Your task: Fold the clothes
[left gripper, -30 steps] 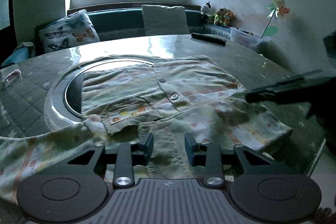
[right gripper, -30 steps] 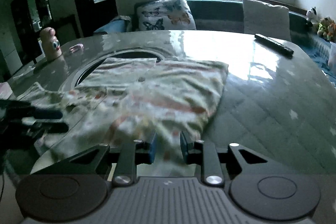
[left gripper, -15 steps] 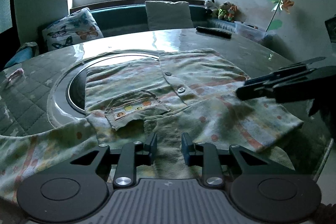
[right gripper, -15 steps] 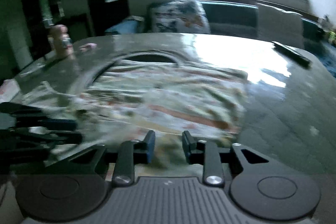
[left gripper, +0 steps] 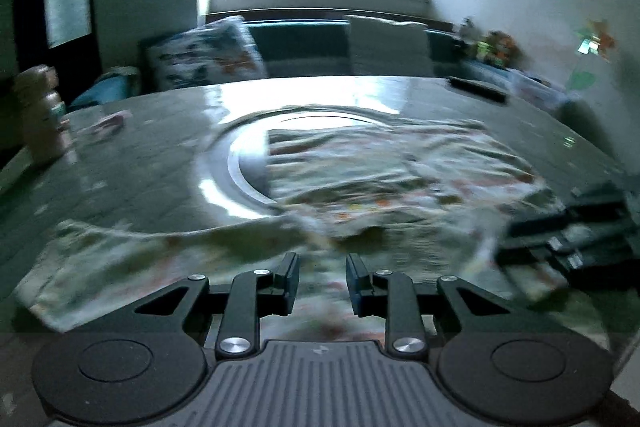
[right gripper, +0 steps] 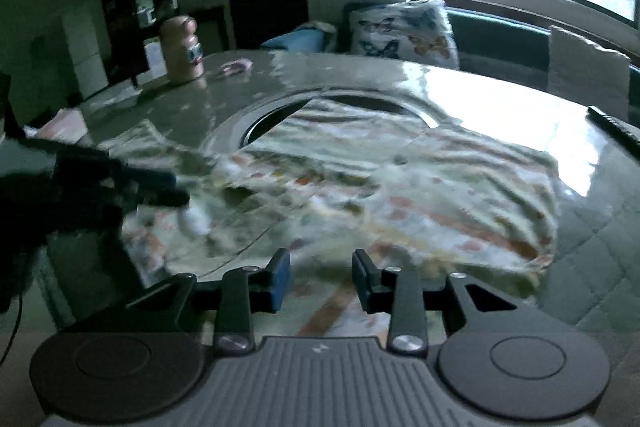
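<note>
A patterned shirt (right gripper: 420, 187) lies spread on a round grey table (right gripper: 600, 259), partly over its central ring.

The table carries the pale shirt, with striped and dotted print, a sleeve trailing toward the near left edge in the left wrist view, which is blurred. Behind it stand a butterfly cushion (right gripper: 404, 35) and a small pink figure (right gripper: 182, 49). The left gripper (left gripper: 322, 281) is slightly spread with cloth showing in the gap; whether its pads press the fabric I cannot tell. The right gripper (right gripper: 320, 281) stands a little wider over the hem, pads clear of it.
</note>
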`<state>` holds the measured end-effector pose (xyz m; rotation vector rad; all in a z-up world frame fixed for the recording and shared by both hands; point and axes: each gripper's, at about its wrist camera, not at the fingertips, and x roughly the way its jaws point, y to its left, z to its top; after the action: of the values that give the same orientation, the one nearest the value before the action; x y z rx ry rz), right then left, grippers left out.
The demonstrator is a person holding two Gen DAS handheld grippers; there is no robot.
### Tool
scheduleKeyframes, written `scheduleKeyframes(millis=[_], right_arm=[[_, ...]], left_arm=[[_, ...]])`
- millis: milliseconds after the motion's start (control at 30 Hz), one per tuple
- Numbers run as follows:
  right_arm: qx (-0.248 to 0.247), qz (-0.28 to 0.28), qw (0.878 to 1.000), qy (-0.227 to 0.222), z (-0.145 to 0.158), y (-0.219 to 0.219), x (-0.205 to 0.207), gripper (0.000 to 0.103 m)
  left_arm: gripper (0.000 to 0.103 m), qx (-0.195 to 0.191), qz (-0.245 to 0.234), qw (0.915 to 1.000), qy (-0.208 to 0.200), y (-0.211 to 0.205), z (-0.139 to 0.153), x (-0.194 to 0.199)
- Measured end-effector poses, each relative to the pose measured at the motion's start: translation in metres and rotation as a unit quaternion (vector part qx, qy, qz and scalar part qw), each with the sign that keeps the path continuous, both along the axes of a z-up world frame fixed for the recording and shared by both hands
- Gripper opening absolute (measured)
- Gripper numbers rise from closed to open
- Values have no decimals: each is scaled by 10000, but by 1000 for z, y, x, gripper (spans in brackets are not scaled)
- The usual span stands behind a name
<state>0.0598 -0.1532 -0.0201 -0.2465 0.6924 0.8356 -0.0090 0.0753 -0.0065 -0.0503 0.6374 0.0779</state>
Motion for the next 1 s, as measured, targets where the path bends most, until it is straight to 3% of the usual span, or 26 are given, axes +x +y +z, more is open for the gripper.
scheduleKeyframes(millis=[167, 333, 600, 833, 967, 1000], right_arm=[[-203, 314, 9990, -249, 0, 9, -21, 34], [-257, 531, 9980, -247, -2, 16, -32, 38], [-103, 486, 9984, -268, 6, 11, -32, 39], [12, 400, 9990, -185, 9, 6, -30, 39], [32, 351, 9993, -145, 8, 3, -30, 39], [38, 328, 9994, -138, 8, 2, -29, 39]], left_arm=[[40, 16, 595, 9982, 38, 31, -1, -13], [43, 16, 1279, 9918, 81, 64, -3, -25], [41, -49, 2627, 9648, 85, 117, -9, -39], [41, -94, 3368, 9414, 132, 156, -16, -37], [39, -117, 3293, 9441, 101, 163, -18, -34], [31, -131, 3244, 9458, 75, 163, -19, -34]])
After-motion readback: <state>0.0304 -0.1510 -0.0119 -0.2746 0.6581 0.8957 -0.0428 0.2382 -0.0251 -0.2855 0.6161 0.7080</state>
